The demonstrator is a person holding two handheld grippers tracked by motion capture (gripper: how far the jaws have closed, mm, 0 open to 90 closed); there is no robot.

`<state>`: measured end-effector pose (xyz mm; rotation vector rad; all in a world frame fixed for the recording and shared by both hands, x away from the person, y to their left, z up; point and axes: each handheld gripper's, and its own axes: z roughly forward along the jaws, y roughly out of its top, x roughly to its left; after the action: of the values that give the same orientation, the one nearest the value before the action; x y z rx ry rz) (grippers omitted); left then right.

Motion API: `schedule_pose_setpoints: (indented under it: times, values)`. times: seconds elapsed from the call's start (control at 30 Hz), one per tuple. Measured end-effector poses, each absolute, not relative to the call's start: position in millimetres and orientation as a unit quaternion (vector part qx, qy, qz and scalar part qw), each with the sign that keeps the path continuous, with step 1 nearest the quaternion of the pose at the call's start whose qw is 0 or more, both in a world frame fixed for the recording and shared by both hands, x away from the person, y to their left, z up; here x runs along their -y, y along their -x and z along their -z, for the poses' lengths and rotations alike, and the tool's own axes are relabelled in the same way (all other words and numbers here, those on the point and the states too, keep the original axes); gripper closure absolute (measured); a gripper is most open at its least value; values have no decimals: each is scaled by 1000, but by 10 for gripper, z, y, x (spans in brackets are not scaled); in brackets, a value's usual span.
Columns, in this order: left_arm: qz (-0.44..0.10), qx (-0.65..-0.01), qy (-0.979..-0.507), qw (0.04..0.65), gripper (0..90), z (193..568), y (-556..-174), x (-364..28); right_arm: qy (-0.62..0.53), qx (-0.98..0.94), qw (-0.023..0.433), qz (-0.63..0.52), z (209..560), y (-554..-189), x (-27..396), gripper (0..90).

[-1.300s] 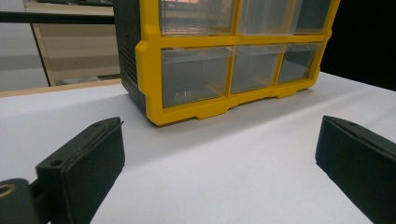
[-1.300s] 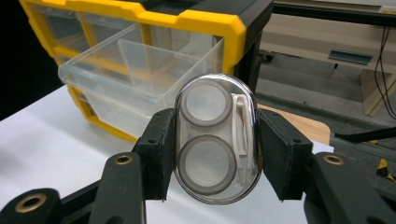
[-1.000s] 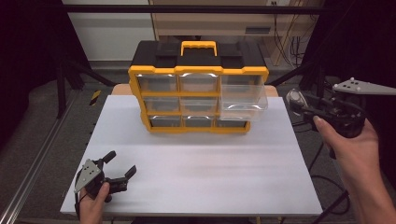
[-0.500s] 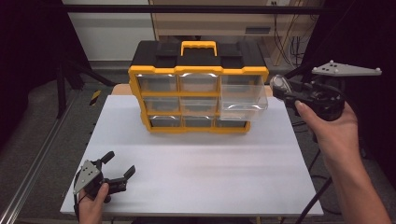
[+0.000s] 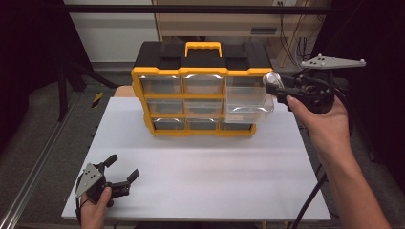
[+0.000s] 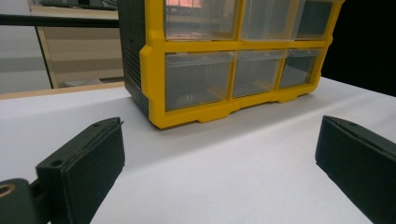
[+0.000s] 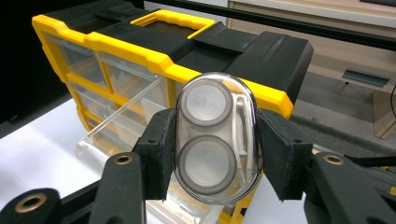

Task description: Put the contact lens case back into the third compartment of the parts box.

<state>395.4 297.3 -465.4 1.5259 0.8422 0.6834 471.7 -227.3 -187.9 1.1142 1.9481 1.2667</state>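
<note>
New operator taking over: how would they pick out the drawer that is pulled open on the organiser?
Find the yellow and black organiser at the far side of the white table. Look at its right-hand column, middle row: that clear drawer juts forward past the yellow frame, while the others sit flush.

The clear oval plastic case (image 7: 215,137) with two grey round discs inside – one above the other – is standing upright between the black pads, pressed at both sides. In the high view the case (image 5: 272,81) is hanging above the open transparent plastic drawer (image 5: 248,110), which is sticking out of the yellow-and-black plastic organiser box (image 5: 200,71) at its right column.
</note>
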Motion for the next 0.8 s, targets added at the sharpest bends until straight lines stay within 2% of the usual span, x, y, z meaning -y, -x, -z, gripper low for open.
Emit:
schedule_pose_setpoints:
  times: [0.8]
  values:
    - [-293,-362,-655,595,11,4650,-3951,-2976,-405,-742,268,-462,1916,-4850,2031,490]
